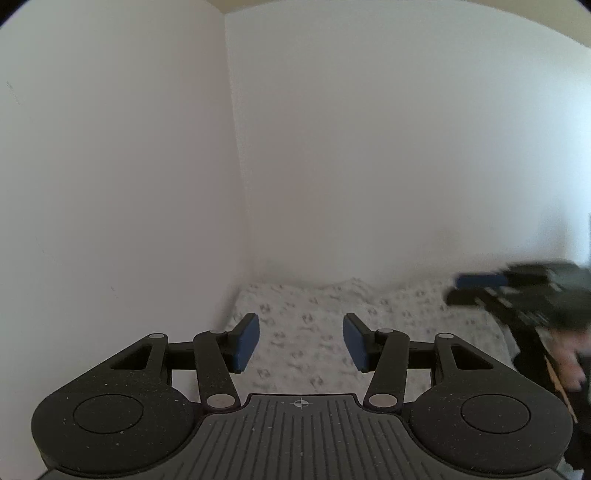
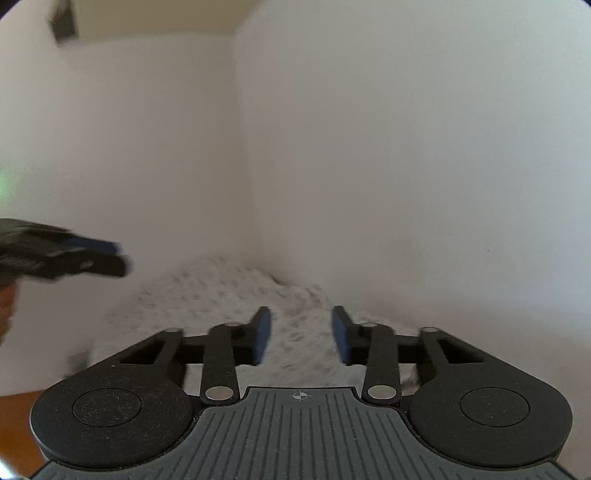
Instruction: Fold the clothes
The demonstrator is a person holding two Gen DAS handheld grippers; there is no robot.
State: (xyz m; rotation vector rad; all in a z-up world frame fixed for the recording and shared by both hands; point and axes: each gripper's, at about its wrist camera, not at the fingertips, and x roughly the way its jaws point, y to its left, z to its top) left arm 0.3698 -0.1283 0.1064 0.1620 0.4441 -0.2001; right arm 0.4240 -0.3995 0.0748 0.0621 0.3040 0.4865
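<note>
A white cloth with a small grey print [image 1: 314, 314] lies crumpled in the corner where two walls meet; in the right wrist view the same cloth [image 2: 221, 291] heaps up as a mound. My left gripper [image 1: 301, 343] hovers over it, open, with nothing between its blue pads. My right gripper [image 2: 301, 334] is also open over the cloth, its jaws narrower and with nothing between them. Each gripper appears blurred in the other's view: the right gripper [image 1: 480, 291] at the right edge, the left gripper [image 2: 74, 254] at the left edge.
White walls [image 1: 369, 147] close in just behind the cloth on two sides. A person's hand [image 1: 569, 365] shows at the right edge. A strip of brown wooden surface [image 2: 18, 424] lies at lower left. A dark object [image 2: 64, 22] hangs high on the wall.
</note>
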